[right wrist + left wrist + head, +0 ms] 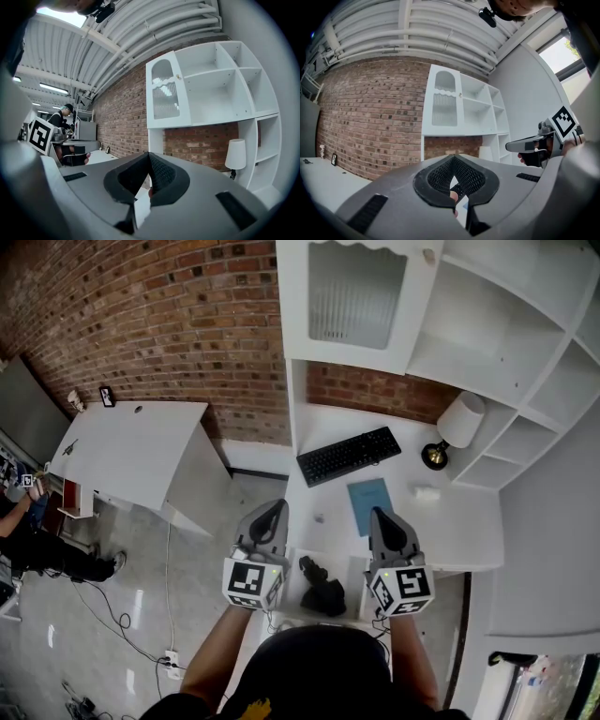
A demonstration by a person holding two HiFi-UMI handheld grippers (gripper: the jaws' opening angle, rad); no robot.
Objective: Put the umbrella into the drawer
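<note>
In the head view, the person held both grippers level over the front edge of a white desk (469, 531), the left gripper (277, 506) and the right gripper (379, 514) side by side and well apart. Both pairs of jaws were brought together to a narrow tip with nothing between them. Between and just below the two marker cubes the drawer (294, 563) stood open, and the black umbrella (323, 589), folded, lay inside it, touched by neither gripper. Further back on the desk lay a black keyboard (349, 455), with a blue notebook (368, 505) just in front of it and a white-shaded lamp (457, 426) off to the right near the shelves (487, 343). A separate white table (131, 451) stood to the left against the brick wall (169, 324). In the left gripper view, the jaws met at their tip and gripped nothing. Beyond them rose the brick wall and the white shelf unit, and the right gripper with its marker cube showed at the right edge. In the right gripper view, the jaws were likewise pressed together and empty. The lamp stood to the right under the shelves, the left gripper's marker cube showed at the left edge, and a person (61, 118) was far back in the room.
</note>
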